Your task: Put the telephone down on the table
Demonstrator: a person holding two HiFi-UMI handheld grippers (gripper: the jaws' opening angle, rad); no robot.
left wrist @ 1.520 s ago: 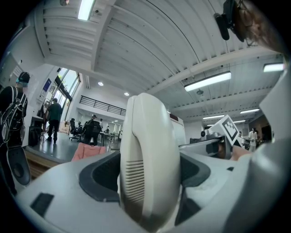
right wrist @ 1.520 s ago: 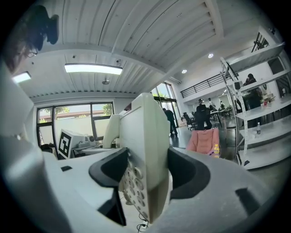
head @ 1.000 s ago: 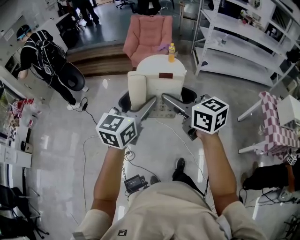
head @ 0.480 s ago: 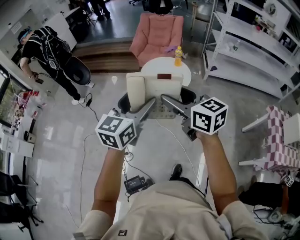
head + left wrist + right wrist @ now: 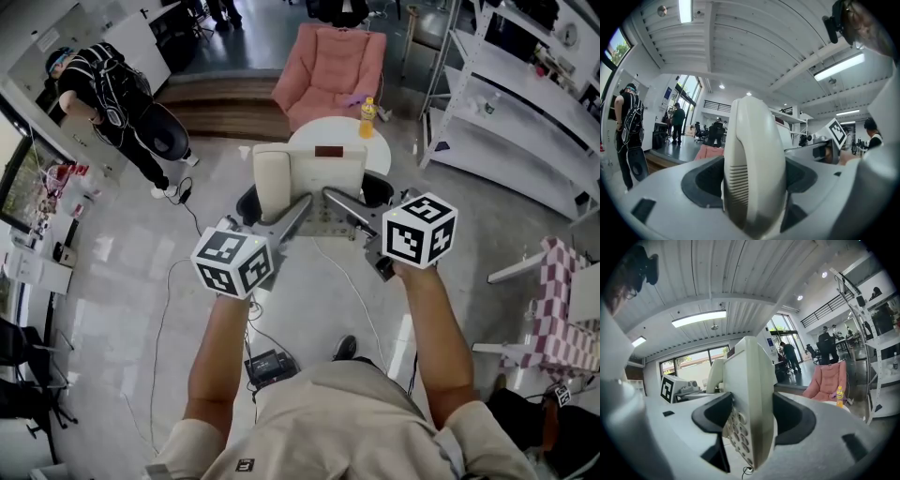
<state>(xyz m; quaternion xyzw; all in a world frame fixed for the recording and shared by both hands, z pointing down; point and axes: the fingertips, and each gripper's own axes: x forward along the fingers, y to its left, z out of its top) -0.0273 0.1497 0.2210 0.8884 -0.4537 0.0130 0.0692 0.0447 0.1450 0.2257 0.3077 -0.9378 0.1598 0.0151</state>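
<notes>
A cream desk telephone (image 5: pixel 314 178) is held up in the air between both grippers, its handset (image 5: pixel 273 182) on the left side. My left gripper (image 5: pixel 298 208) is shut on the handset (image 5: pixel 754 187) end of the phone. My right gripper (image 5: pixel 334 199) is shut on the telephone base (image 5: pixel 757 394), with its keypad (image 5: pixel 738 437) facing down and left. Just beyond the phone stands a round white table (image 5: pixel 319 131), and a yellow bottle (image 5: pixel 367 117) stands on it.
A pink armchair (image 5: pixel 334 66) stands behind the table. White shelving (image 5: pixel 525 112) runs along the right. At the left stands a person in black (image 5: pixel 103 89). Cables and a black box (image 5: pixel 270 364) lie on the floor by my feet. A checkered cloth (image 5: pixel 562 305) is at the right.
The view has shifted: the table, bottle and armchair now sit further right and slightly lower. Both grippers and the telephone keep the same hold.
</notes>
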